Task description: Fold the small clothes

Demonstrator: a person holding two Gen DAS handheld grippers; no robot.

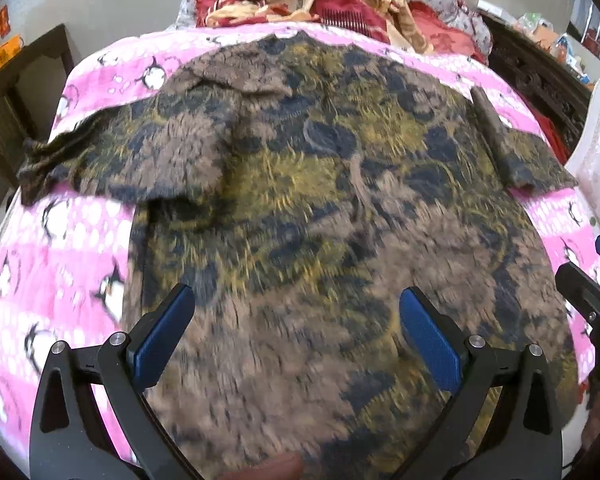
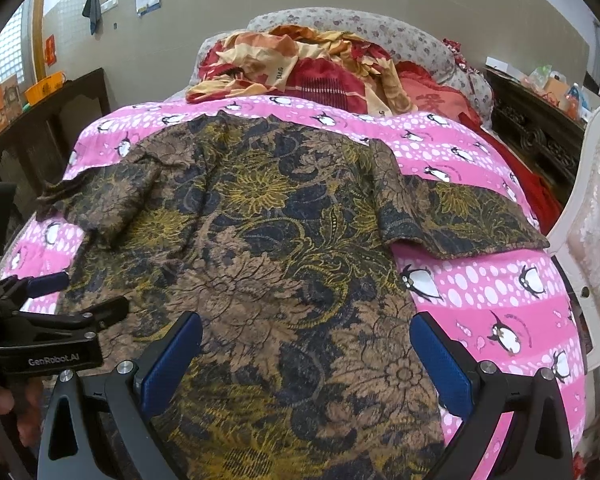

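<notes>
A short-sleeved shirt (image 1: 320,200) with a brown, navy and yellow floral print lies spread flat on a pink penguin-print bedspread (image 1: 60,248); it also shows in the right wrist view (image 2: 268,248) on the bedspread (image 2: 492,280). Its left sleeve (image 2: 112,200) is rumpled, its right sleeve (image 2: 460,216) lies flat. My left gripper (image 1: 296,320) is open and empty above the shirt's lower part, and also shows in the right wrist view (image 2: 56,296). My right gripper (image 2: 306,344) is open and empty above the hem; its body shows in the left wrist view (image 1: 592,300).
A heap of red and orange bedding (image 2: 308,68) lies at the head of the bed. A white padded chair (image 2: 596,240) stands at the right edge. Dark wooden furniture (image 2: 40,136) stands left, and a dark carved cabinet (image 2: 532,128) right.
</notes>
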